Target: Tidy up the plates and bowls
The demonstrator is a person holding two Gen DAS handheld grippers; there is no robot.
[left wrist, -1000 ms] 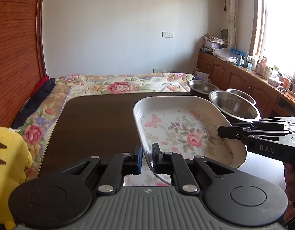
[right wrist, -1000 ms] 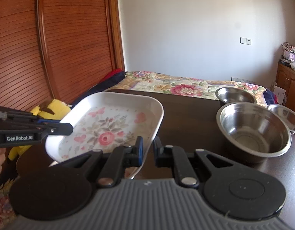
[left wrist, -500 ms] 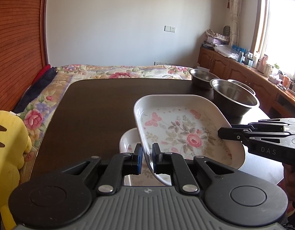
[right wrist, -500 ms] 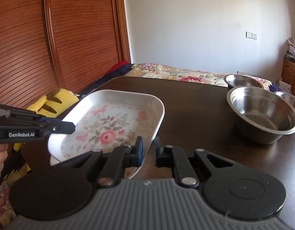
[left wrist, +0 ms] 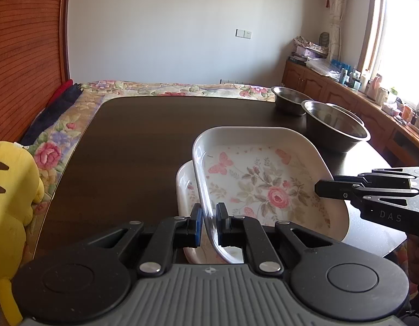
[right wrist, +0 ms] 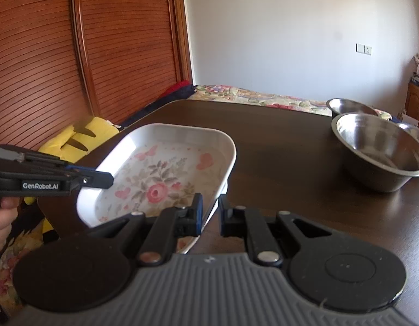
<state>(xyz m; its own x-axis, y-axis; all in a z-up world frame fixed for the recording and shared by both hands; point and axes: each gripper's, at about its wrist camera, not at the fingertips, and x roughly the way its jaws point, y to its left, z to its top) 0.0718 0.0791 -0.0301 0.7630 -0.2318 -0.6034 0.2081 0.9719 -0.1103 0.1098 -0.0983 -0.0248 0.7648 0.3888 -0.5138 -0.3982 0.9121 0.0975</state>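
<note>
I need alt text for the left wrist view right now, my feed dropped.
Both grippers, left gripper and right gripper, grip a floral plate by opposite rims, held over a second floral plate on the dark table. Three steel bowls sit beyond, right.

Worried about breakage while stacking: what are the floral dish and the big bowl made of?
Floral dish: glossy white with a printed rose pattern, probably ceramic or melamine; the look can't settle which. Big bowl: bare silvery metal, likely stainless steel, with a brushed, reflective inside.
</note>
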